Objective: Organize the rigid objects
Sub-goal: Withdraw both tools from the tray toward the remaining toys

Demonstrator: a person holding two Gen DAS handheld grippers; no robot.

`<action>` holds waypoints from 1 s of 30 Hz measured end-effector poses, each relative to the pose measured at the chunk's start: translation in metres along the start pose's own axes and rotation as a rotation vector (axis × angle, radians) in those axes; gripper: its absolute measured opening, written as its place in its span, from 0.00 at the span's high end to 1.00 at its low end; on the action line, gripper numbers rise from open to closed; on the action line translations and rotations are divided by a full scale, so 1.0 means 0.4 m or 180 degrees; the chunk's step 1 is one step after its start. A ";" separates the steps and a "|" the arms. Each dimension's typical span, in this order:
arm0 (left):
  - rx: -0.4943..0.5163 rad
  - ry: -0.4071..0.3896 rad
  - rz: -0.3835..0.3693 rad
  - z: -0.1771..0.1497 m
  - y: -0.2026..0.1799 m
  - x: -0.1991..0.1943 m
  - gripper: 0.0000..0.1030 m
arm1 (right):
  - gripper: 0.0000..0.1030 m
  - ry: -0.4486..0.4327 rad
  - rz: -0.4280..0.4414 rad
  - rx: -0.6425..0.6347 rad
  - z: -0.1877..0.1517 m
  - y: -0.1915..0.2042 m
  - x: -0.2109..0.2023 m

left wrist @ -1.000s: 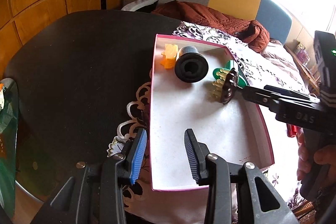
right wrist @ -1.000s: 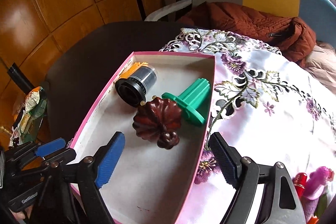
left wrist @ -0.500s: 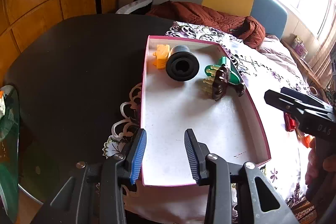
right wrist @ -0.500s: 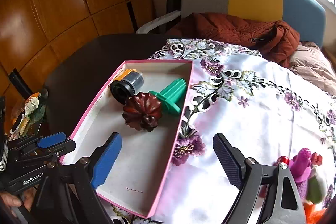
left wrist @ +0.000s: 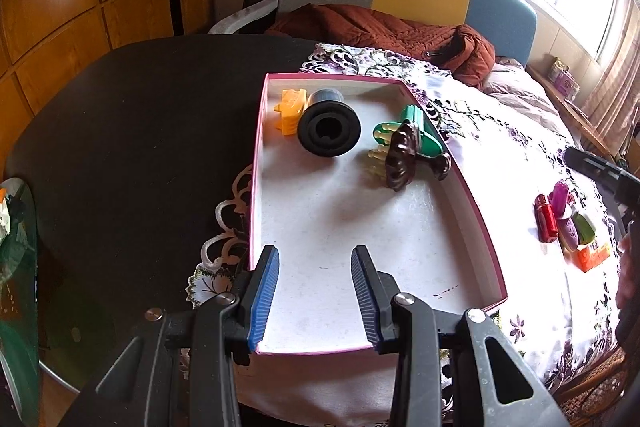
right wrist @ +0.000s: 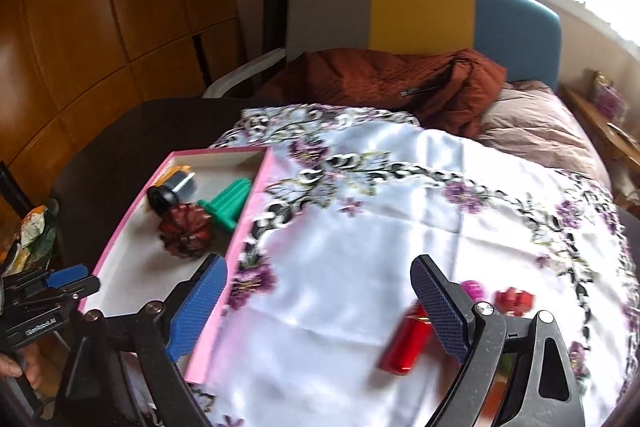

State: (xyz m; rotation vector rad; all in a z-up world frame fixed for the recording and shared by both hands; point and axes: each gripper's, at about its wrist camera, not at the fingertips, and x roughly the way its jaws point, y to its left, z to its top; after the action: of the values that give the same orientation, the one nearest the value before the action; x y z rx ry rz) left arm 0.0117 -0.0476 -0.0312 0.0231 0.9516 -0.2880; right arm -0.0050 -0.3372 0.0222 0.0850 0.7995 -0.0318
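A pink-rimmed white box (left wrist: 256,163) (right wrist: 240,227) lies on the floral cloth. In it are an orange piece (left wrist: 290,109), a black spool (left wrist: 329,133) (right wrist: 162,198), a green piece (left wrist: 420,131) (right wrist: 228,205) and a dark brown fluted piece (left wrist: 402,159) (right wrist: 186,233). My left gripper (left wrist: 316,277) is open and empty over the box's near end. My right gripper (right wrist: 320,299) is open and empty above the cloth, right of the box. A red cylinder (right wrist: 404,345) (left wrist: 546,219) lies by its right finger (right wrist: 440,311), with a magenta piece (right wrist: 472,287) (left wrist: 560,193) and a red piece (right wrist: 514,301).
More small items, green (left wrist: 584,229) and orange (left wrist: 592,255), lie on the cloth's right side. The dark round table (left wrist: 140,131) extends left of the box. A brown jacket (right wrist: 380,83) lies on the chair (right wrist: 420,11) behind. A glass surface (left wrist: 16,267) is at far left.
My right gripper has drawn back from the box and swung right over the cloth toward the small loose items. The brown fluted piece stays in the box. My left gripper barely moved.
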 end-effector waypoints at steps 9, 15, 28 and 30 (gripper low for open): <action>0.0122 0.0000 -0.0006 0.005 -0.033 -0.002 0.64 | 0.07 -0.0200 -0.0717 0.0337 -0.013 -0.227 -0.067; 0.0277 -0.0011 -0.0041 0.018 -0.075 -0.007 0.64 | 0.06 -0.0239 -0.1168 0.1260 -0.086 -0.421 -0.083; 0.0591 0.0033 -0.0206 0.049 -0.210 0.014 0.61 | 0.02 -0.0289 -0.1118 0.2095 -0.129 -0.526 -0.106; 0.0618 0.0051 -0.0237 0.052 -0.229 0.018 0.61 | 0.01 -0.0250 -0.1110 0.2111 -0.130 -0.530 -0.101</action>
State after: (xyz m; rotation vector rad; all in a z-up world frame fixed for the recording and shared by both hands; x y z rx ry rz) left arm 0.0090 -0.1403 -0.0150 0.1683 0.9390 -0.4487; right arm -0.0833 -0.5439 0.0016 0.5669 0.6910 -0.6280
